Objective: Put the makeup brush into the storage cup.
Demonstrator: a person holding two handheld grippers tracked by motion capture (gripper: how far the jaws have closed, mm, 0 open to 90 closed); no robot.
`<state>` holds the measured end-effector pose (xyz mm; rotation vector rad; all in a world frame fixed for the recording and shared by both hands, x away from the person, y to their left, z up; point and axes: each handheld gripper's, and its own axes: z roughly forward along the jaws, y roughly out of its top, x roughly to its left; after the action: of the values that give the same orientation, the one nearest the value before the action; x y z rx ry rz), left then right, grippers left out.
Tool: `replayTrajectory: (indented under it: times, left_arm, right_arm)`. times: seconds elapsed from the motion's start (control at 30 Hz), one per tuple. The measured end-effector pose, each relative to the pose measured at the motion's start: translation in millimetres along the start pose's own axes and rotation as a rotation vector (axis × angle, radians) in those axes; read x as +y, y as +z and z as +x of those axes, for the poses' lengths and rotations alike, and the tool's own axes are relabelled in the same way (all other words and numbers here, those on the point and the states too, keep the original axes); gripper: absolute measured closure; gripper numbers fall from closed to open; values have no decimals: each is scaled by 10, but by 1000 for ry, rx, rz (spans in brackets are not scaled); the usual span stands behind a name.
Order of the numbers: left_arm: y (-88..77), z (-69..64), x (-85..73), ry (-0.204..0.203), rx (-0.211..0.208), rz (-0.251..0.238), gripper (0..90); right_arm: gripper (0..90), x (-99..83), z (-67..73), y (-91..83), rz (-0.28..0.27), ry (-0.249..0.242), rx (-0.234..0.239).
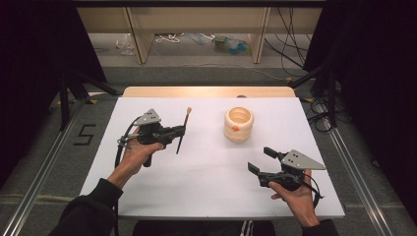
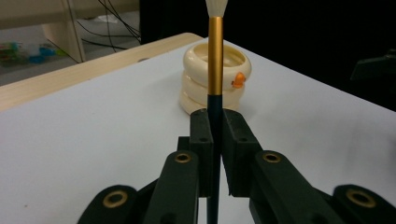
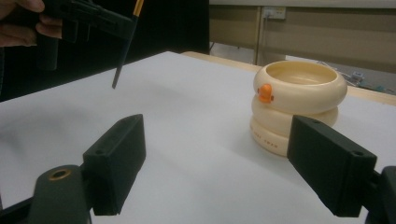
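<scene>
Right hand (image 1: 295, 195): nearest the table's front edge, at about 5 o'clock on the white table (image 1: 211, 196); forearm comes in from the bottom, fingers wrapped round the grip, wrist roughly level.
Right gripper (image 1: 260, 160): points toward 10 o'clock, grey plate on top; its jaws stand wide apart with nothing between them. In the right gripper view the two black pads (image 3: 116, 163) frame bare table.
Left hand (image 1: 140, 152): at about 9 o'clock on the table, dark sleeve running back to the lower left corner, fingers clenched round the handle.
Left gripper (image 1: 179, 131): aimed toward 3 o'clock, held clear above the surface; jaws clamped tight on the brush (image 1: 183, 130).
Brush: pinched at its dark handle, gold ferrule and pale bristles at 12 o'clock of the grip, dark tail at 6 o'clock, free of the table. From the left gripper view (image 2: 215, 60) it stands upright between the pads.
Cup (image 1: 239, 124): cream ringed holder with an orange duck bill, at about 1 o'clock of table centre, well apart from both grippers, just right of the brush line.
Hidden or unclear: bristle tip cut off at the top of the left gripper view; the cup's lower right is covered by the right pad in the right gripper view; the cup's inside bottom cannot be made out.
</scene>
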<state>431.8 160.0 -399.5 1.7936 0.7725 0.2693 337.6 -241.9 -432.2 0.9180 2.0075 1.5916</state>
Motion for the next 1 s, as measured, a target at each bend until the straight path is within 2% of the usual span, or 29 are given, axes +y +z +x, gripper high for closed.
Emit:
replayTrajectory:
  times: [0.1,0.2,0.23,0.33,0.4,0.5,0.53,0.57,0.6,0.63,0.67,0.7,0.73,0.77,0.8,0.9,0.93,1.0]
  left_arm:
    - [-13,1,-28,9,7,-11,832]
    - [-20,-30,-58,-3,6,-21,832]
    - [-19,-42,-72,-11,2,-23,832]
    - [-9,-92,-127,-9,4,-26,832]
    - [4,-125,-154,2,2,-28,832]
    - [24,-174,-189,-3,-4,-26,832]
    - [34,-192,-201,-7,-8,-28,832]
    - [38,-208,-208,-10,-5,-28,832]
    - [48,-226,-216,-7,-17,-28,832]
    - [59,-253,-224,-15,-20,-29,832]
    - [65,-273,-228,-9,-18,-28,832]
    - [77,-292,-231,8,-26,-26,832]
    - [90,-317,-239,-3,-28,-29,832]
    - [101,-334,-246,-4,-36,-25,832]
    - [113,-355,-254,-12,-41,-25,832]
    - [136,-415,-265,-7,-56,-25,832]
    - [138,-435,-265,-6,-54,-29,832]
    - [142,-457,-263,4,-63,-29,832]
  right_arm:
    - [205,6,3,-3,12,-4,5]
    - [205,13,13,0,28,4,9]
    - [205,9,19,18,3,16,16]
    - [205,21,20,35,-19,31,26]
    - [204,36,31,59,-28,51,35]
    - [196,70,51,106,-33,47,32]
    - [192,89,65,116,-18,55,47]
    - [189,100,76,146,-39,59,50]
    - [182,111,81,157,-34,55,45]
    - [179,126,87,192,-45,70,63]
    - [179,141,89,210,-34,74,60]
    - [179,142,106,243,-63,92,53]
    - [179,156,104,260,-42,93,87]
    - [177,167,108,276,-40,103,97]
    - [174,171,116,309,-63,111,102]
    - [170,196,131,367,-76,127,116]
    - [170,209,132,382,-62,127,117]
    - [171,219,144,433,-85,147,137]
